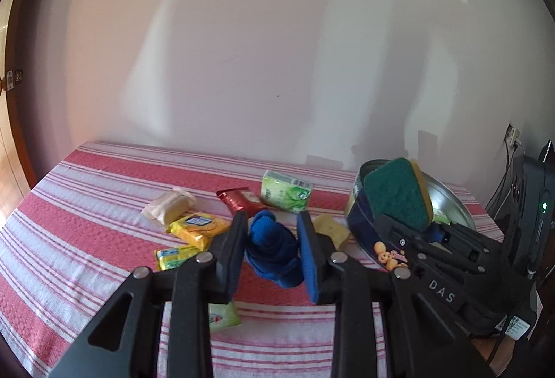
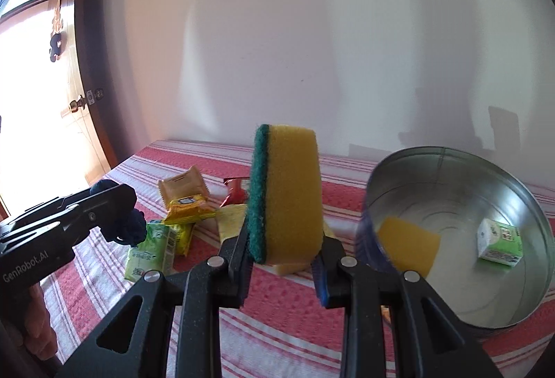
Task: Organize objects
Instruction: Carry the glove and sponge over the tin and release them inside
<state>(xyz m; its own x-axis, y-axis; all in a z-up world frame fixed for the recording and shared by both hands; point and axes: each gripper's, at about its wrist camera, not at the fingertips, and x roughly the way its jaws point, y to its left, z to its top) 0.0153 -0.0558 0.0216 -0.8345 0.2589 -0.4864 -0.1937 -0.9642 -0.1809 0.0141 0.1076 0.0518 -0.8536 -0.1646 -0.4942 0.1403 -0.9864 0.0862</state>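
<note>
My left gripper [image 1: 272, 239] is shut on a dark blue rolled cloth [image 1: 272, 248] and holds it above the red striped tablecloth [image 1: 86, 204]. It also shows in the right wrist view [image 2: 121, 215] at the left. My right gripper [image 2: 282, 239] is shut on a yellow sponge with a green scouring side [image 2: 286, 194], held upright in the air beside a round metal tin [image 2: 485, 315]. The sponge [image 1: 395, 194] also shows in the left wrist view, in front of the tin. Inside the tin lie a yellow sponge piece [image 2: 409, 246] and a small green-white pack [image 2: 499, 241].
On the cloth lie yellow snack packs [image 1: 197, 227], a green tissue pack [image 1: 286, 192], a red wrapper [image 1: 237, 201], a pale bag [image 1: 168, 208] and a yellow sponge piece [image 1: 331, 229]. A wall stands behind the table. A dark device with cables [image 1: 534, 204] stands at the right.
</note>
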